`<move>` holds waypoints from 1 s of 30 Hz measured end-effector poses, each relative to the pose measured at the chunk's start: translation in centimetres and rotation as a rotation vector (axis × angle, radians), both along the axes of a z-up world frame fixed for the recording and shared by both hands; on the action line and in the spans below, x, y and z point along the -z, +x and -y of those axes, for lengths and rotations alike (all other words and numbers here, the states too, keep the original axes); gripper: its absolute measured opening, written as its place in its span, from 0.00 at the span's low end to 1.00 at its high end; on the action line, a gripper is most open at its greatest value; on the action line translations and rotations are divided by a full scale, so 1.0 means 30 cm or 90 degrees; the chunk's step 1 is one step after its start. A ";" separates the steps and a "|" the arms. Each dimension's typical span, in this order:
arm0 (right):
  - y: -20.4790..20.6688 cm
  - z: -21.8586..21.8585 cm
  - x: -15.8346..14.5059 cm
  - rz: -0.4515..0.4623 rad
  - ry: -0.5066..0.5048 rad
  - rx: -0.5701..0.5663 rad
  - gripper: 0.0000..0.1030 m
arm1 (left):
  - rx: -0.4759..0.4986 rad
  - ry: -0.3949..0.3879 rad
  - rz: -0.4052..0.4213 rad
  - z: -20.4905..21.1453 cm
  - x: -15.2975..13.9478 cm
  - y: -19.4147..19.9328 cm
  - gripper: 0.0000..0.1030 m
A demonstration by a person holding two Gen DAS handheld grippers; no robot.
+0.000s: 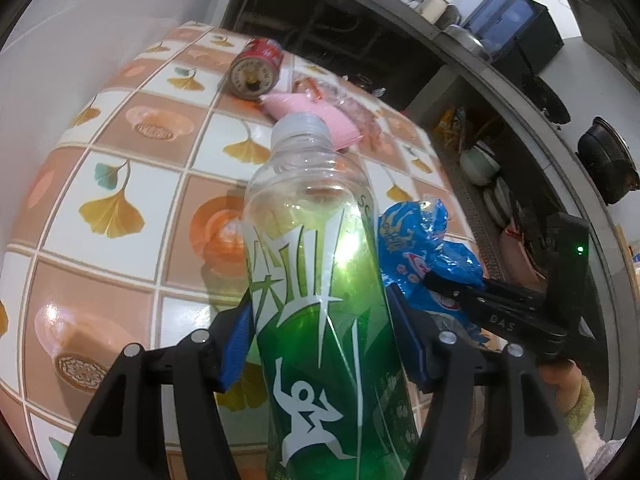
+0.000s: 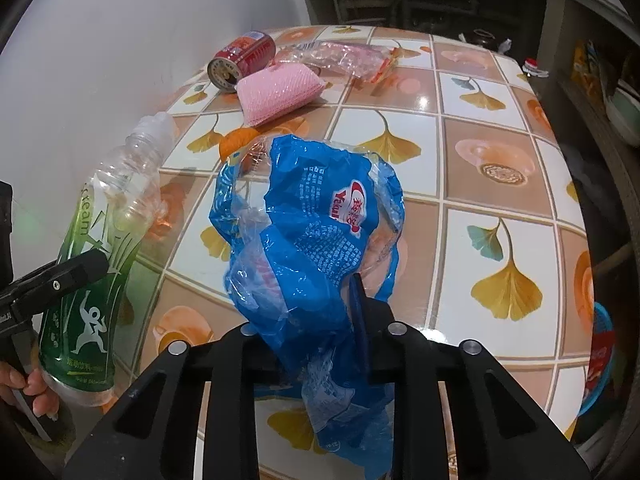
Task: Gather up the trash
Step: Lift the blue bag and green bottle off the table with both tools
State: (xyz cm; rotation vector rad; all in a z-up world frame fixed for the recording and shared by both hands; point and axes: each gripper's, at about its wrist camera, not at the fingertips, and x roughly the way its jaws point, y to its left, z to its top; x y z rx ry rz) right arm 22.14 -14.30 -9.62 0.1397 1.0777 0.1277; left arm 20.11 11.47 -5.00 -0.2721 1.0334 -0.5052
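Left wrist view shows the left gripper (image 1: 324, 344) pinching the green bottle (image 1: 320, 280) and the right gripper (image 2: 320, 312) pinching the blue bag (image 2: 316, 216) above the table (image 2: 500, 152), while can (image 2: 244, 60), pink sponge (image 2: 276, 92) and clear wrapper (image 2: 348, 58) remain near its far edge.

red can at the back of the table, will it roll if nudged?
Likely: the can lies on its side on the smooth tablecloth. The pink sponge beside it may block one direction. It looks opened, so probably light.
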 end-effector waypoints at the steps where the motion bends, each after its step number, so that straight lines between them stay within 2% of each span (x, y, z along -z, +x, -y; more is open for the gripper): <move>1: -0.001 0.005 -0.003 0.001 0.004 0.001 0.18 | 0.004 -0.004 0.004 0.004 -0.009 -0.004 0.59; 10: -0.044 0.056 -0.044 0.021 0.052 0.010 0.08 | 0.030 -0.015 0.036 0.058 -0.086 -0.028 0.59; 19: -0.145 0.163 -0.132 0.072 0.098 0.041 0.05 | 0.070 -0.013 0.063 0.161 -0.155 -0.071 0.59; 26: -0.301 0.340 -0.216 0.124 0.115 0.119 0.05 | 0.131 -0.014 0.080 0.306 -0.206 -0.104 0.59; 30: -0.416 0.481 -0.249 0.150 0.115 0.189 0.05 | 0.179 -0.018 0.087 0.427 -0.234 -0.121 0.59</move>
